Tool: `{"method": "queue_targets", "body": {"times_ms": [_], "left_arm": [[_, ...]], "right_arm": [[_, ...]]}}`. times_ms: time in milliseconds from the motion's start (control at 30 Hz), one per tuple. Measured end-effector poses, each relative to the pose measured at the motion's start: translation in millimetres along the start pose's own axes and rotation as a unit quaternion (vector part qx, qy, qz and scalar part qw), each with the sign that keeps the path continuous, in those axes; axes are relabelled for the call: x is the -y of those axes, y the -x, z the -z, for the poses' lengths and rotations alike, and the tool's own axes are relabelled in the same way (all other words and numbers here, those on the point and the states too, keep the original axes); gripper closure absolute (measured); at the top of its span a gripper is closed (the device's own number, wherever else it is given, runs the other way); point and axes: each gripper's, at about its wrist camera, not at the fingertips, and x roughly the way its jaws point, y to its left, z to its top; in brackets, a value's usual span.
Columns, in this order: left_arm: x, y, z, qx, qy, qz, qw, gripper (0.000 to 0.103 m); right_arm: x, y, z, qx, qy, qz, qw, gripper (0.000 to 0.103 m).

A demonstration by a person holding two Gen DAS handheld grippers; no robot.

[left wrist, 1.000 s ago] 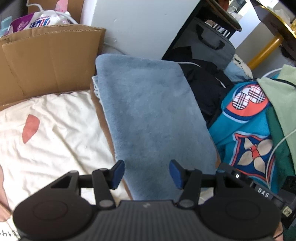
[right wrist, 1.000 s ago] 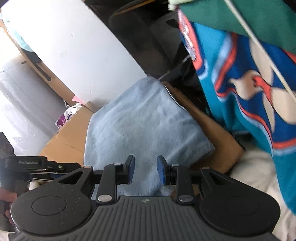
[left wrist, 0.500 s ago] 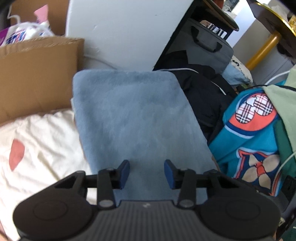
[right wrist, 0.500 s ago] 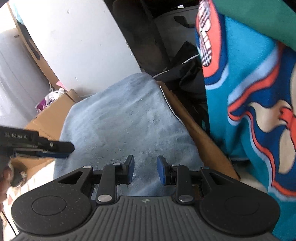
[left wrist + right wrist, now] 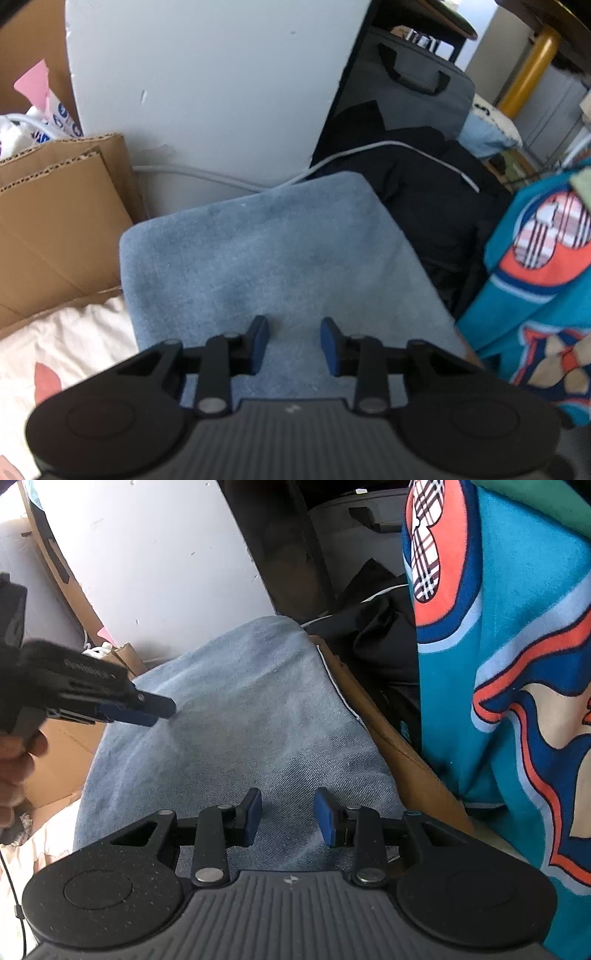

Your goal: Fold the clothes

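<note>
A folded light-blue denim garment (image 5: 273,258) lies flat on top of a folded brown piece (image 5: 402,753). My left gripper (image 5: 294,345) hovers over its near end, jaws closing, with only air between the pads. In the right wrist view the same garment (image 5: 236,731) fills the middle. My right gripper (image 5: 287,821) is above its near edge, jaws opening, nothing held. The left gripper (image 5: 155,710) shows there from the side, above the garment's left part, with a hand (image 5: 16,760) on it.
A teal patterned garment (image 5: 509,664) hangs at the right. Black clothing (image 5: 436,192) and a grey bag (image 5: 417,81) lie behind. A white panel (image 5: 207,85) and cardboard (image 5: 55,218) stand at the back left. Cream bedding (image 5: 62,350) lies at the left.
The left gripper has slid right, over the denim garment, and its jaws have narrowed. The right gripper's jaws have widened, and the left gripper has come into the right wrist view.
</note>
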Motion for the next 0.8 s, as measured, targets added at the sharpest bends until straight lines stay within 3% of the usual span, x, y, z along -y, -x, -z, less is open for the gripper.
{"method": "queue_targets", "body": {"times_ms": [100,233,367,500,633,700,800], "left_arm": [[-6,-1,3,0.001,0.011,0.005,0.9999,0.068],[-10,7,-4,-0.006,0.024,-0.006,0.9997,0.086],[-15,13,-4,0.002,-0.001,-0.025,0.9997,0.086],[-31,14,-6,0.005,0.018,-0.025,0.9995,0.099],[-39,16,-9,0.013,0.023,-0.042,0.9988,0.099],[-44,17,-10,0.018,0.023,-0.064,0.9975,0.09],[-54,16,-9,0.016,0.026,-0.072,0.9969,0.089]], "right_arm": [[2,-1,2,-0.001,-0.003,-0.005,1.0,0.065],[3,3,-3,0.009,0.0,0.003,1.0,0.066],[9,2,-11,0.013,-0.005,0.004,1.0,0.066],[5,-5,-17,0.004,0.011,0.006,1.0,0.066],[-2,-12,-20,-0.002,0.031,0.007,0.999,0.065],[-3,-13,-19,-0.003,0.028,0.006,1.0,0.064],[-3,-14,-18,-0.003,0.023,0.007,1.0,0.064]]}}
